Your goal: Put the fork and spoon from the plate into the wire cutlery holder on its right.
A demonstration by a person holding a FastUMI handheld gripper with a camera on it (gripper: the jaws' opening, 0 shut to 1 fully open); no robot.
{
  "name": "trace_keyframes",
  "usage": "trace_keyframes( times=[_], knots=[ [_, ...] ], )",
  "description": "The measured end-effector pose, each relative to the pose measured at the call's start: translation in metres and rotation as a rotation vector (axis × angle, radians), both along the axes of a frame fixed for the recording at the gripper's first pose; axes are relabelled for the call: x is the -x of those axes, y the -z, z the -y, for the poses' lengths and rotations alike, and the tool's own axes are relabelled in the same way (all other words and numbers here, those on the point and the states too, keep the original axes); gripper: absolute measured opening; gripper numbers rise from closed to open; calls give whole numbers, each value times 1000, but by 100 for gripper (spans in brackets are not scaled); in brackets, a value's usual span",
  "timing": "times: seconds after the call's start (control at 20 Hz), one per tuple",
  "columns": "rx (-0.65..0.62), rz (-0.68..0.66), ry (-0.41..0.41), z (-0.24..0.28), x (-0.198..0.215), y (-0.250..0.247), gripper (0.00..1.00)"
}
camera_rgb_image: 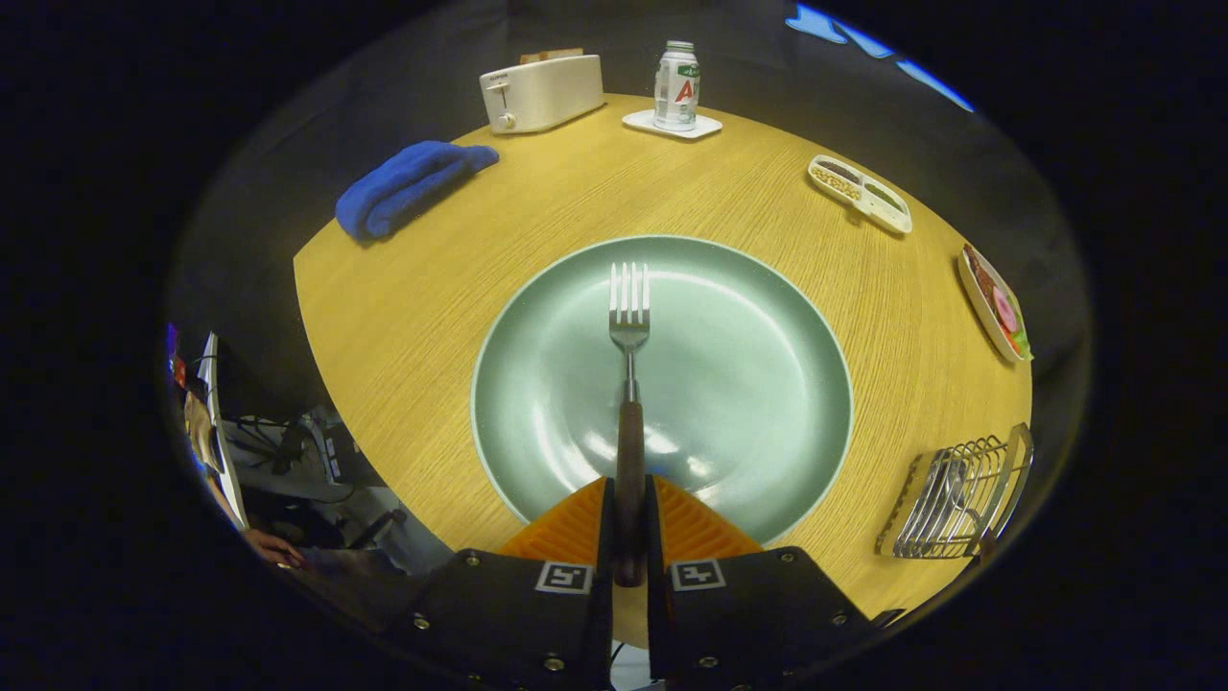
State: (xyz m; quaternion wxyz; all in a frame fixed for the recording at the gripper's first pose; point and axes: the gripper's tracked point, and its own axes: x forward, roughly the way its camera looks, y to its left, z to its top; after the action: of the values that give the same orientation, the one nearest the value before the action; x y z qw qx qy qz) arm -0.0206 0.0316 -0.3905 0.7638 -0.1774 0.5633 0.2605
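Note:
My gripper is shut on the dark wooden handle of a fork. The fork points straight ahead from between the fingers, its metal tines over the middle of the green plate. I cannot tell whether the fork rests on the plate or hangs just above it. The wire cutlery holder stands on the table to the right of the plate, near the table's right edge. Something metal lies inside the holder, but I cannot make out what it is.
A round wooden table carries a folded blue towel, a white toaster, a bottle on a white coaster, a divided snack tray and a dish of food. A person's hand shows below the table's left edge.

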Motion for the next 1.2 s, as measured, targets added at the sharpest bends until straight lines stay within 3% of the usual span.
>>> trace_keyframes(
  times=[0.15,0.25,0.65,0.75,1.05,1.2],
  knots=[
    [-18,-25,48,2,1,-2,5],
    [-61,-68,81,1,3,-16,5],
    [49,-138,-81,71,0,-122,5],
    [76,-156,-89,95,0,-146,5],
    [146,-196,-42,161,-3,-183,5],
    [144,-271,23,188,3,-194,5]
  ],
)
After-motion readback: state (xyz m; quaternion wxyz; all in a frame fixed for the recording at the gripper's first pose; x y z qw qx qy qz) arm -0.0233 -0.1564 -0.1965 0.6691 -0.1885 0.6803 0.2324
